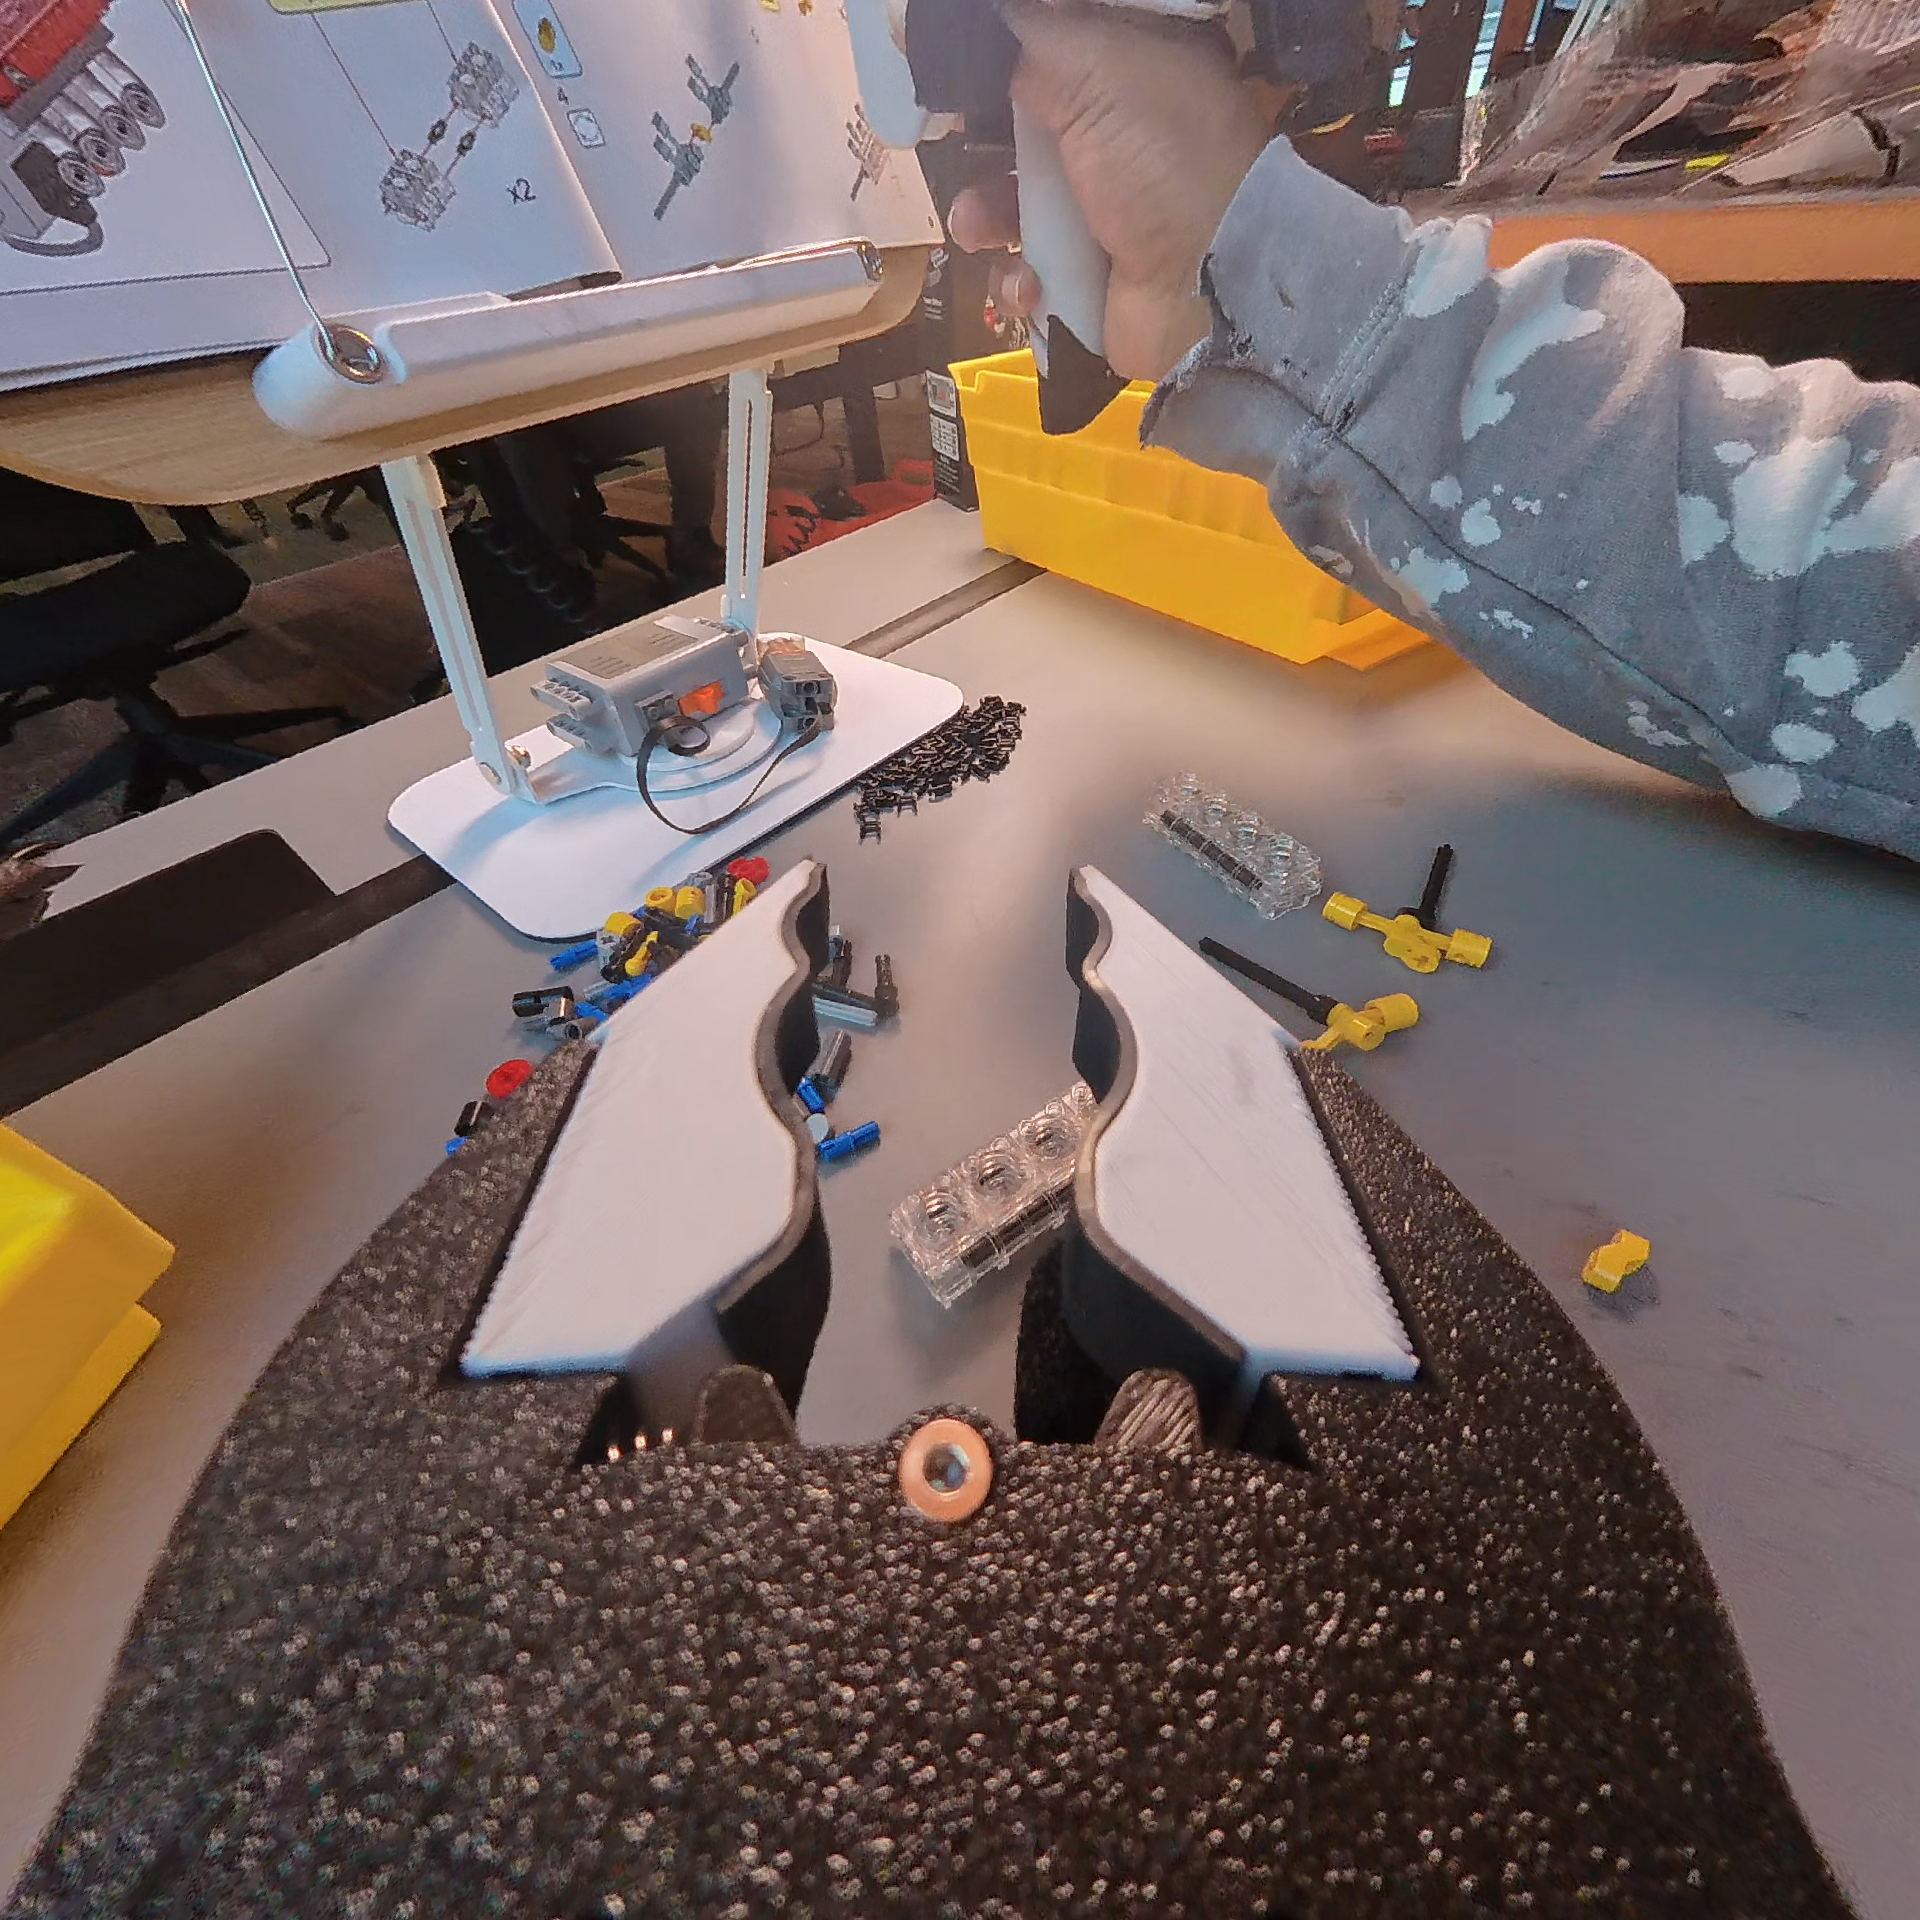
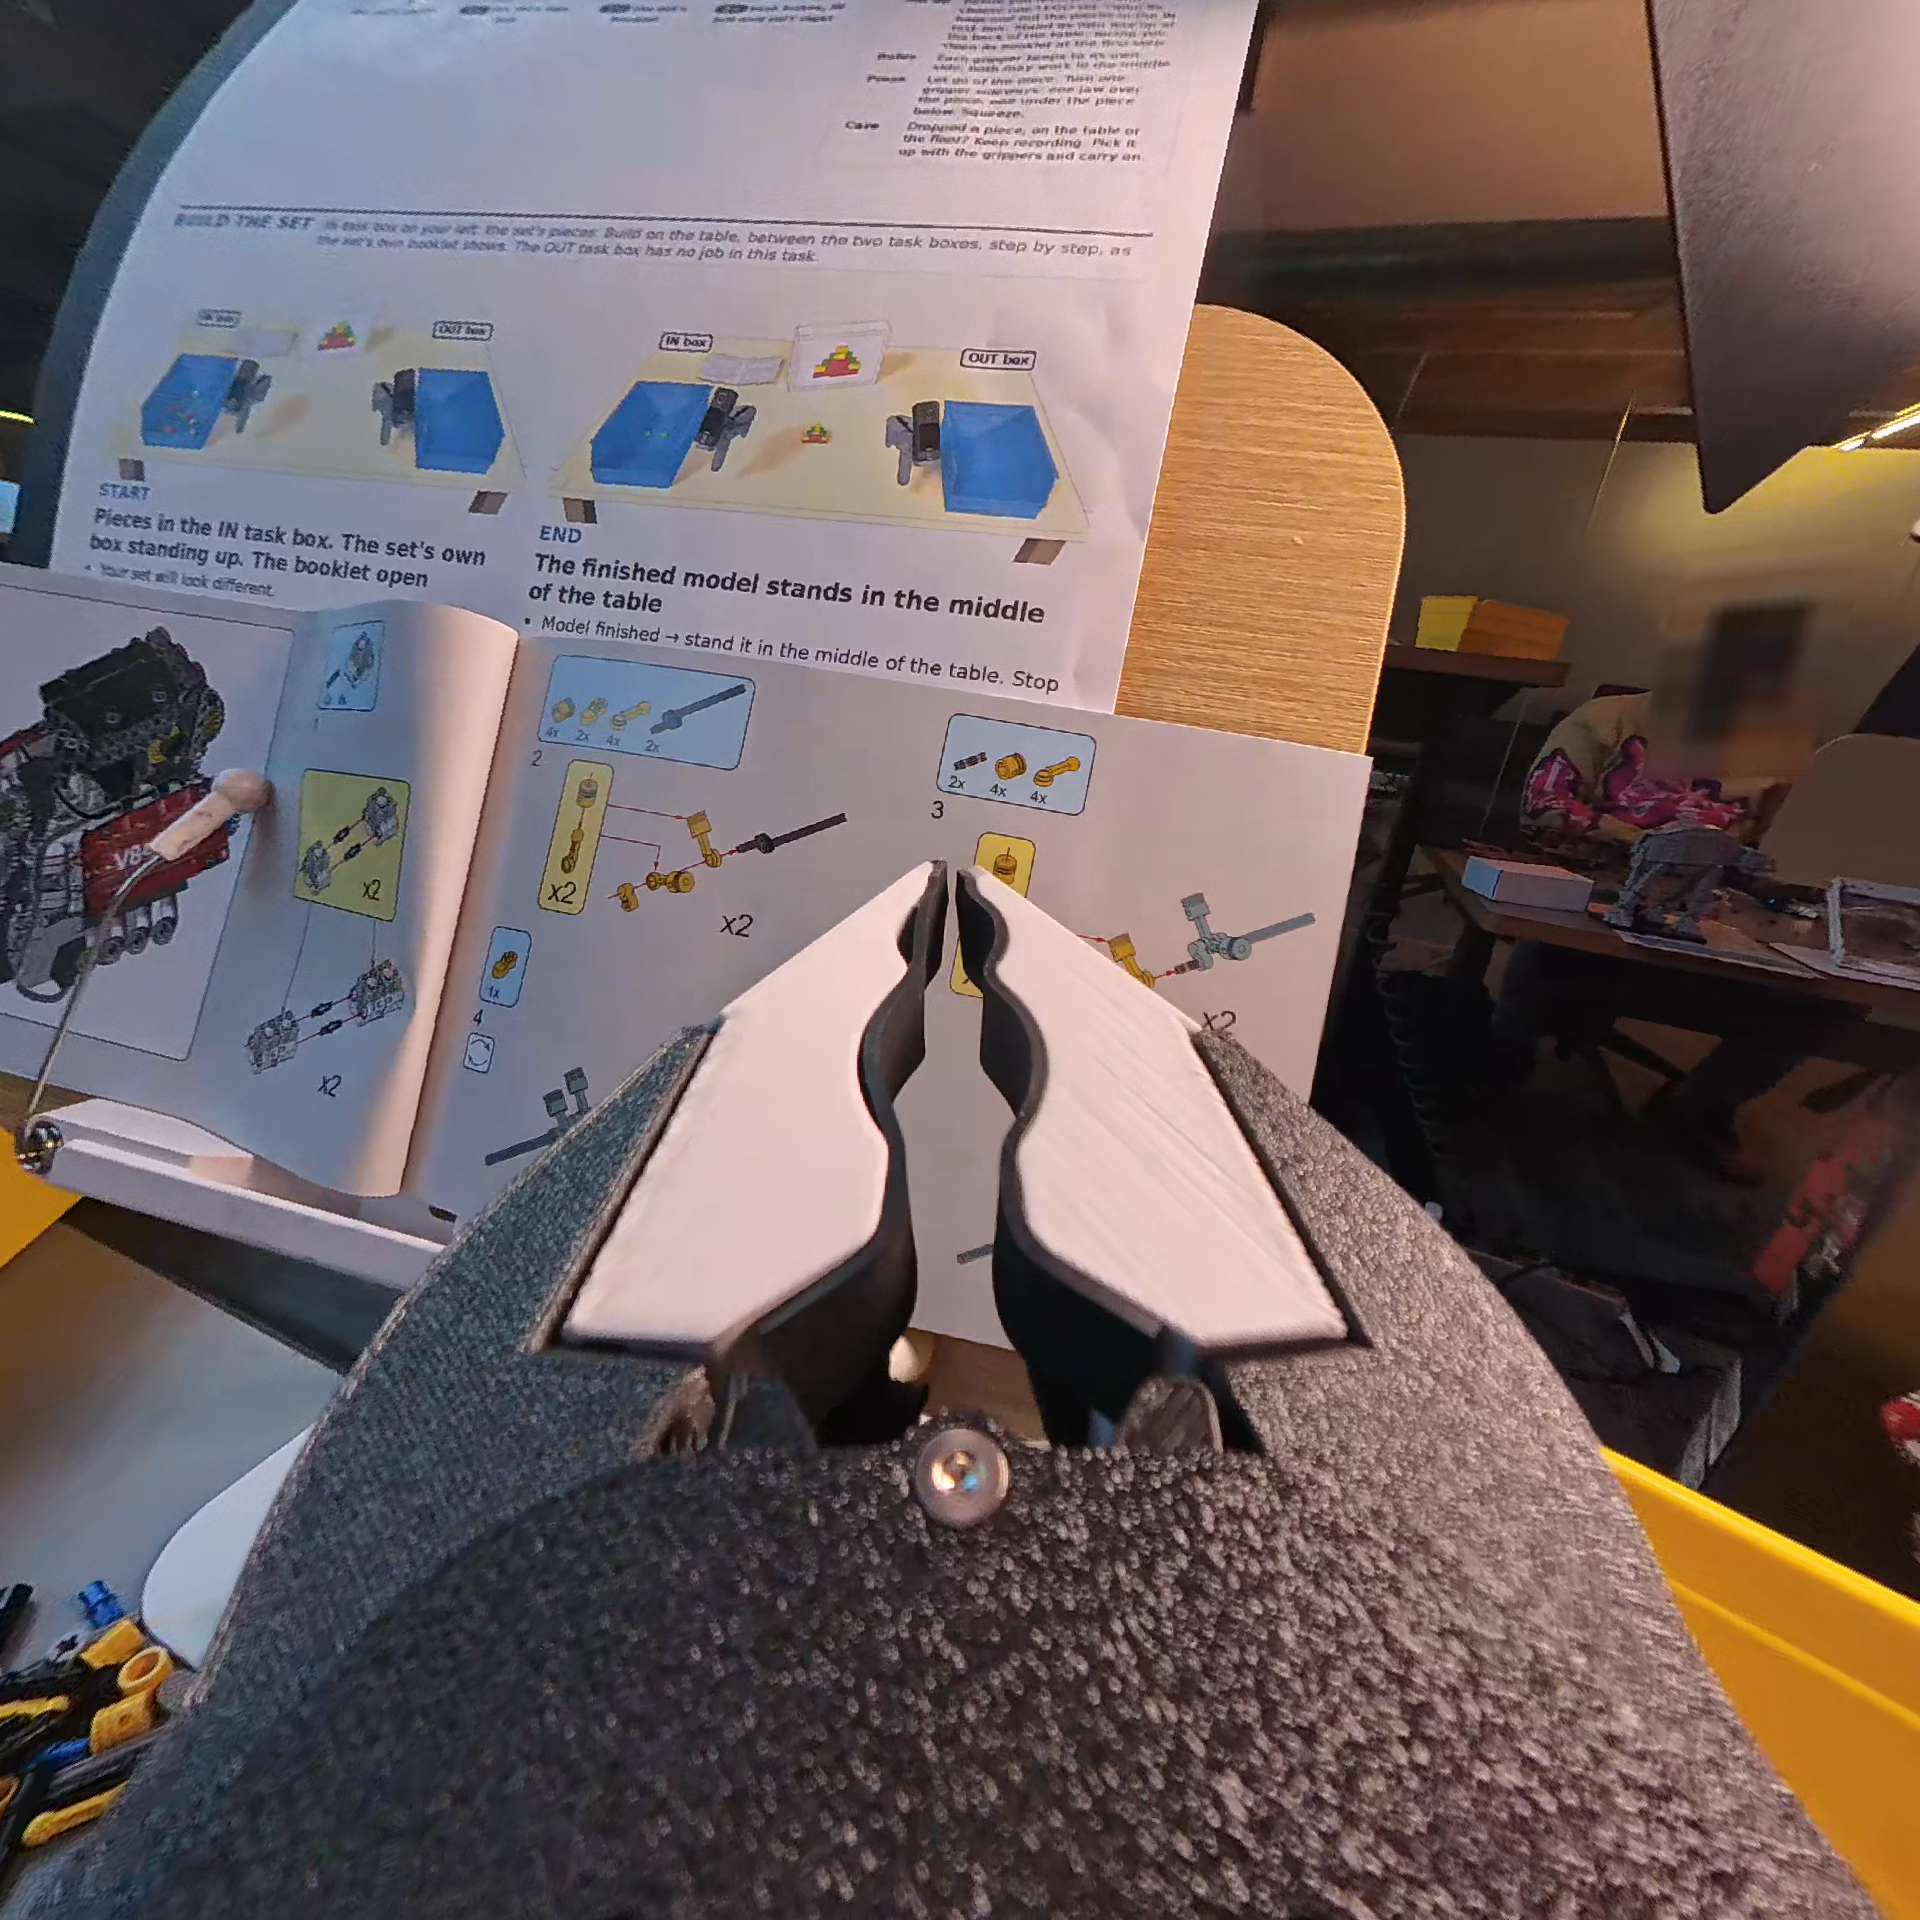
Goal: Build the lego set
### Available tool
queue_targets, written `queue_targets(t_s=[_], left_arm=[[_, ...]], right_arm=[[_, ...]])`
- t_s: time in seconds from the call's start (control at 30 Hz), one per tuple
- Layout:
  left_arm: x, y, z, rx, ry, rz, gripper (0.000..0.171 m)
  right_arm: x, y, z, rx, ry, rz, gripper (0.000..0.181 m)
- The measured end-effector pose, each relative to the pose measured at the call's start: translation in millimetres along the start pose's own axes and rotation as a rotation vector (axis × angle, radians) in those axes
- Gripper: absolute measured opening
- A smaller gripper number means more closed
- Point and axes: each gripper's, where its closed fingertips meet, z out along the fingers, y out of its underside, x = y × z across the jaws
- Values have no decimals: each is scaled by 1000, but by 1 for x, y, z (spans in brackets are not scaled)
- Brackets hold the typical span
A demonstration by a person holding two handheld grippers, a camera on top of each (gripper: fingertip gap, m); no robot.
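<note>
My left gripper (image 1: 948,883) is open and empty, low over the grey table (image 1: 1351,1507). A clear studded block (image 1: 992,1190) lies on the table between its fingers, partly under the right finger. A second clear block (image 1: 1231,857) and two yellow-and-black axle assemblies (image 1: 1403,930) (image 1: 1361,1023) lie just beyond, to the right. A pile of small mixed pieces (image 1: 644,935) lies by the left finger. My right gripper (image 2: 951,878) is shut with nothing in it, raised in front of the open instruction booklet (image 2: 727,935). A hand holds it up in the left wrist view (image 1: 1060,208).
The booklet stand's white base (image 1: 582,842) carries a grey battery box (image 1: 644,686). Black pins (image 1: 940,753) lie beside it. A yellow bin (image 1: 1132,530) stands at the back right, another (image 1: 62,1309) at the left. A small yellow piece (image 1: 1616,1259) lies apart. A grey sleeve (image 1: 1558,468) crosses overhead. About 35 centimeters separates my left fingertips from my right. Measured from the fingertips, the small yellow piece (image 1: 1616,1259) is 15 centimeters or so from the left gripper and 45 centimeters from the right.
</note>
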Motion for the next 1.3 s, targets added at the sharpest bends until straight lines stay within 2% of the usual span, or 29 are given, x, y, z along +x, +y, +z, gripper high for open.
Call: queue_targets(t_s=[0.4,0.7,0.87,0.97,1.07,1.17,1.3], left_arm=[[-1,1,1,-8,3,-14,46],[-1,2,2,-14,5,-17,46],[-1,1,1,-9,6,-16,46],[-1,0,1,-5,3,-19,46],[-4,-1,-1,2,-7,-23,46],[-23,8,-6,-50,-75,-26,43],[-46,32,-13,-179,-110,-88,32]], right_arm=[[3,-16,9,26,-9,-32,2],[0,-11,15,6,-22,-35,1],[-18,-26,6,26,-85,-31,2],[-56,-39,-8,5,-245,-61,4],[-101,-30,-27,-103,-429,-160,13],[-142,-9,-67,-220,-604,-202,19],[-171,44,-141,-411,-745,-134,19]])
